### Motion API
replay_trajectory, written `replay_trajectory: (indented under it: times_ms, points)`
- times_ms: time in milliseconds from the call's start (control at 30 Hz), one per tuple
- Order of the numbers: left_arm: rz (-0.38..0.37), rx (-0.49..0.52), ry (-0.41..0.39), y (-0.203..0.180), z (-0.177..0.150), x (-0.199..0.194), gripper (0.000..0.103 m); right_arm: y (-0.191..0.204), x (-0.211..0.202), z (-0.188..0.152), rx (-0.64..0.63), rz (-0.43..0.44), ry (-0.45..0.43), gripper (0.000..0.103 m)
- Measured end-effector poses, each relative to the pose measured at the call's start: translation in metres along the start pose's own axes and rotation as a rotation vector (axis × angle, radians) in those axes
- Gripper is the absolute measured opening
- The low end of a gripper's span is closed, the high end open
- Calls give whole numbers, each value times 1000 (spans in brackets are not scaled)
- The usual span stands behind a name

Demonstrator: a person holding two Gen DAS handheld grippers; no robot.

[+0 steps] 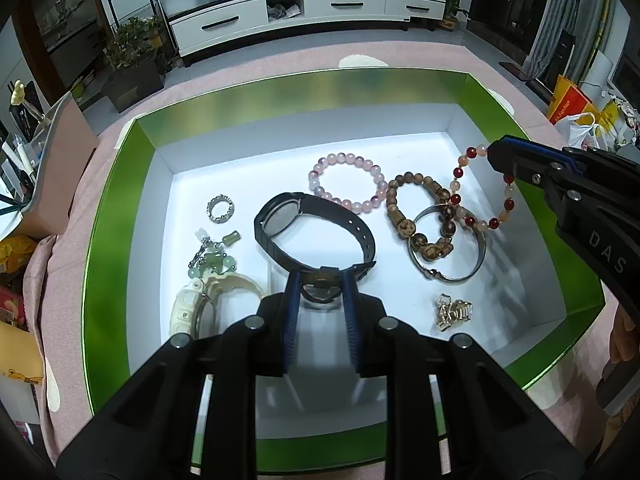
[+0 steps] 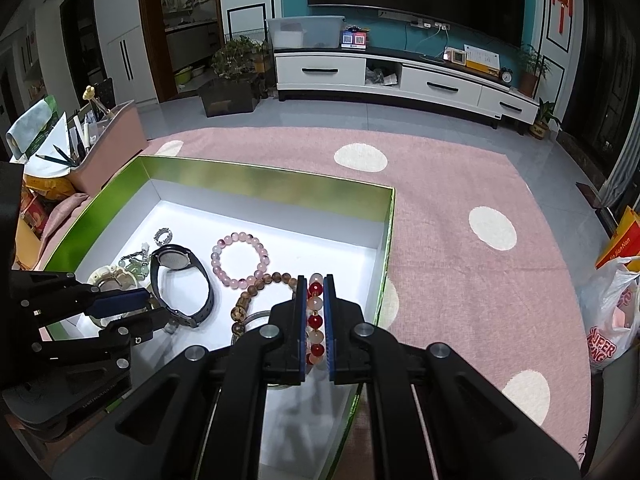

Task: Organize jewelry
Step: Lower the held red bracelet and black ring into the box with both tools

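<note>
Red-and-peach bead bracelet (image 2: pixel 315 318) clamped in right tongs (image 2: pixel 315 280), near green box (image 1: pixel 304 92)'s right wall, dangling over metal bangle (image 1: pixel 476 258). Black watch (image 1: pixel 304 224) gripped by left tongs (image 1: pixel 320 276), mid-box. Risks: beads snagging bangle or brown bracelet (image 1: pixel 404 204); watch slipping, strap-held only.

Box floor (image 1: pixel 240 168) far-left bare; jewelry crowds centre, green walls (image 1: pixel 304 92) ring it.

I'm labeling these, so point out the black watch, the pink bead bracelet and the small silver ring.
black watch (image 1: pixel 276 218): left wrist view, on its face.
pink bead bracelet (image 1: pixel 352 158): left wrist view, top beads.
small silver ring (image 1: pixel 211 205): left wrist view, left rim.
</note>
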State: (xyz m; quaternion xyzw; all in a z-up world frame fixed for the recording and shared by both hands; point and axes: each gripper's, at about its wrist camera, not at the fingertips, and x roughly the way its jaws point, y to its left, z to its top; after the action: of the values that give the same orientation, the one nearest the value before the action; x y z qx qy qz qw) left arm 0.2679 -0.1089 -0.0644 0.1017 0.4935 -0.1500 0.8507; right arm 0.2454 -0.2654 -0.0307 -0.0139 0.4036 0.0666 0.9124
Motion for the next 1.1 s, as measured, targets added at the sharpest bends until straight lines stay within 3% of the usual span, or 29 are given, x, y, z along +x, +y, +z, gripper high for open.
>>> replay_trajectory:
  times_ms: [1100]
  points:
    - [13, 0, 12, 4, -2, 9, 21, -4, 3, -3, 7, -5, 15, 7]
